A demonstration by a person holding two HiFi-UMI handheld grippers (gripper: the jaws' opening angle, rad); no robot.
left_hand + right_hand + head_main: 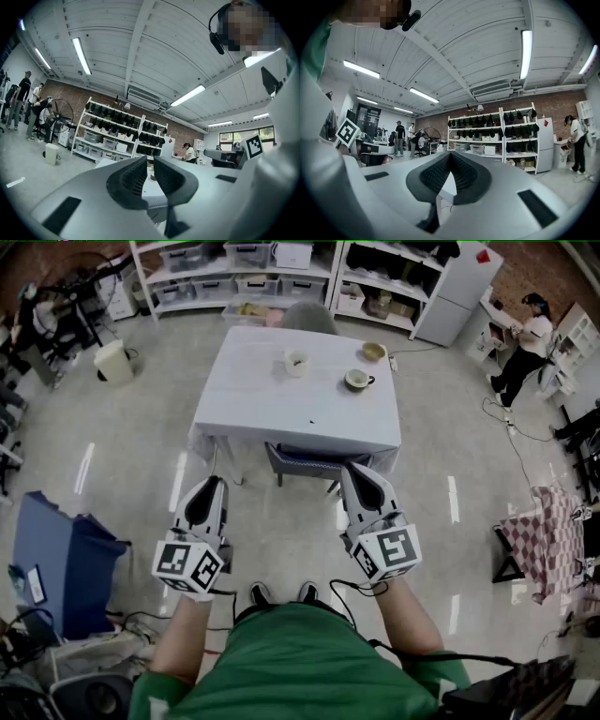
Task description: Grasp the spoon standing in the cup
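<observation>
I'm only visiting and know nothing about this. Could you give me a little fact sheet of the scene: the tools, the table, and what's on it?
Person: standing on the floor, well short of the table
Left hand-held gripper: jaws shut, empty, held level
Right hand-held gripper: jaws shut, empty, held level
Table: white cover
Cup with spoon: toward the far edge, untouched
Other dishes: second cup and small bowl, to its right
Chair: pushed in at the near side
Grasp: not begun
</observation>
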